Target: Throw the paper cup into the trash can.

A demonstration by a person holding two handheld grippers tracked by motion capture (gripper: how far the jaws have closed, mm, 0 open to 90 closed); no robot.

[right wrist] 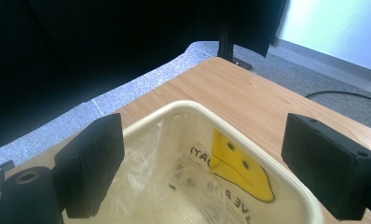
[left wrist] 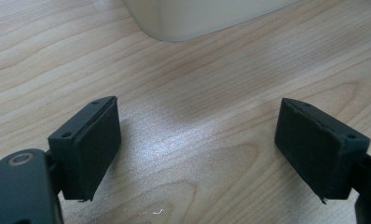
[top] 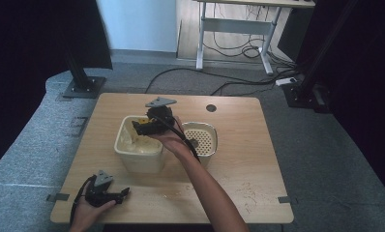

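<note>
A cream plastic bin (top: 139, 153) stands on the wooden table (top: 239, 159), left of middle. It holds crumpled clear plastic (right wrist: 174, 182) and a yellow wrapper with dark dots (right wrist: 242, 175). My right gripper (top: 136, 127) hovers over the bin's opening with its jaws pointing left; in the right gripper view the right gripper (right wrist: 202, 163) is open, nothing between its pads, above the bin's rim (right wrist: 263, 154). My left gripper (top: 124, 193) rests low at the table's front left; in the left gripper view the left gripper (left wrist: 197, 144) is open over bare wood, facing the bin's base (left wrist: 197, 18).
A second cream container with a perforated strainer insert (top: 200, 137) sits just right of the bin, under my right forearm. A round cable hole (top: 211, 108) is at the table's far edge. Black stand bases (top: 83, 87) and cables lie on the floor beyond.
</note>
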